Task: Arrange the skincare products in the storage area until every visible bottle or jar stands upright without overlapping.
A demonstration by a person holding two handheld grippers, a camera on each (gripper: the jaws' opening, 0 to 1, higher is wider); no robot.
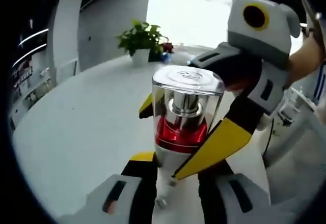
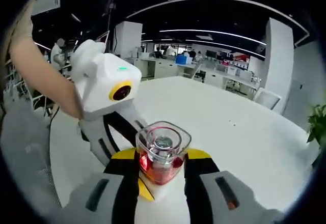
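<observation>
While both tools meet over a white round table point(image 1: 76, 132), a clear square-capped glass bottle with a red band and a silver pump collar inside its cap point(image 1: 184, 113) stands in the centre of the left gripper view, raised between two sets of jaws. The cap is transparent and thick-walled; through it the metal collar shows, and below it the red liquid or lining fills the shoulder of the bottle above a white base.

The left gripper point(image 1: 175, 183) rises from the bottom of that view, its black and yellow jaws closed against the white lower part of the bottle. The right gripper point(image 1: 191, 132) reaches in from the upper right, held by a bare hand point(image 1: 305, 56), and its yellow-tipped jaws press the bottle from both sides at the level of the red band.

In the right gripper view the same bottle point(image 2: 162, 152) sits low at centre, seen from above, clamped between the right gripper's point(image 2: 162, 170) yellow-edged jaws. The left gripper point(image 2: 127, 132) comes in from the left with its white housing, and a forearm point(image 2: 43, 76) runs to the upper left.

A green potted plant in a white pot point(image 1: 141, 43) stands on the table's far edge, in the upper middle of the left gripper view.
</observation>
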